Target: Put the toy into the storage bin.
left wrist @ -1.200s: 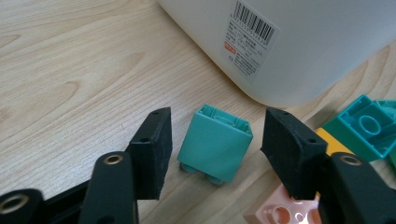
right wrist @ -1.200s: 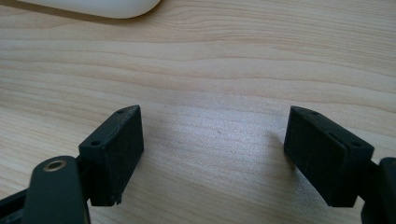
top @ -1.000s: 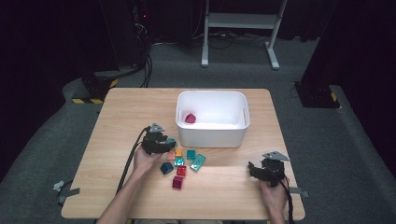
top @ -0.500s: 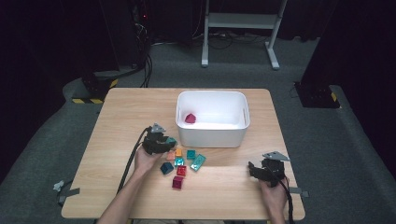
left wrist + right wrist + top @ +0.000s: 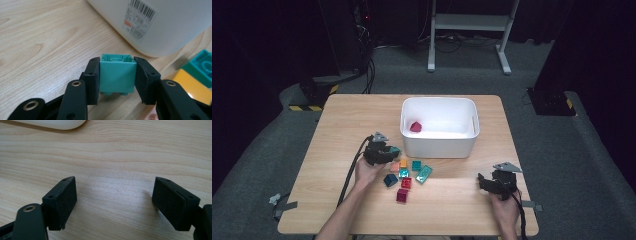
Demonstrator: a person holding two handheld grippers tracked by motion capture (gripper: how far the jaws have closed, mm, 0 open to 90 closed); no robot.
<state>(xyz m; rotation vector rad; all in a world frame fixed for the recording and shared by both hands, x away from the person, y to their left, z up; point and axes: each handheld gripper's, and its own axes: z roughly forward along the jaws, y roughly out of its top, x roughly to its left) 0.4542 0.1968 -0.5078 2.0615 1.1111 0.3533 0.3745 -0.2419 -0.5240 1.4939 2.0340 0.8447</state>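
**Left claw clamped on teal block**

Wooden desk (image 5: 337, 130) carries a white bin (image 5: 439, 131). Left claw (image 5: 117, 75) has just been closing and now grips a teal block (image 5: 117, 75) between its pads, just beside the bin wall. Right claw (image 5: 113, 205) rests open over bare desk, well apart.

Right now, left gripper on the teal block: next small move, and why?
Probably lift it straight up, then carry it over the bin. The left gripper has just closed, and its pads press both sides of the teal block, which sits beside the bin wall. A red block already lies inside. The right gripper rests open over bare table.
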